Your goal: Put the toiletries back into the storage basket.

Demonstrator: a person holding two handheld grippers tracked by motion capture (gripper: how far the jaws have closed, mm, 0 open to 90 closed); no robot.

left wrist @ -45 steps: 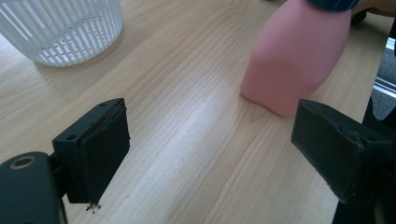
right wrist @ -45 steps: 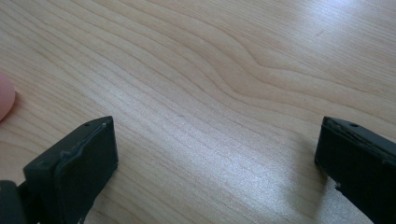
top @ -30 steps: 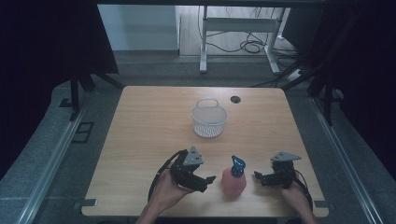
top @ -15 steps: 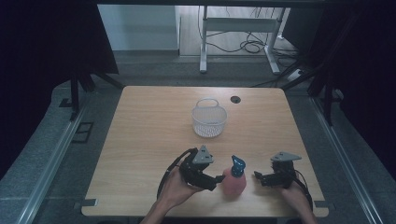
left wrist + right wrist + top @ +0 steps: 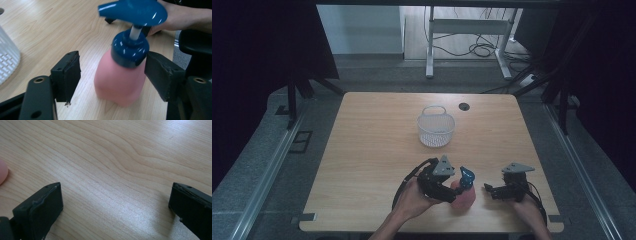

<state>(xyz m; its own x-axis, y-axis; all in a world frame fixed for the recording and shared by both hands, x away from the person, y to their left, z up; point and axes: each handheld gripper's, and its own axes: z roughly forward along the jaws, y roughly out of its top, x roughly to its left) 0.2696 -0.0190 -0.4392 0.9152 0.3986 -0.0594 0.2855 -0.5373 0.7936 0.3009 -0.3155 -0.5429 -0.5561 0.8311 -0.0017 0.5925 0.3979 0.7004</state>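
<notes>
1. pink pump bottle (image 5: 120, 80) with blue cap and nozzle stands upright near the front edge of the worktop (image 5: 377, 150), between the two hands.
2. left gripper (image 5: 113, 75) has its fingers (image 5: 68, 75) on either side of the bottle; they have just been closing. the far one looks to touch the blue collar, the near one stands apart. no grip yet.
3. right gripper (image 5: 492, 191) rests just right of the bottle, fingers (image 5: 42, 207) spread wide over bare wood, holding nothing.
4. white mesh basket (image 5: 435, 127) sits mid-worktop, well apart from the bottle.
</notes>
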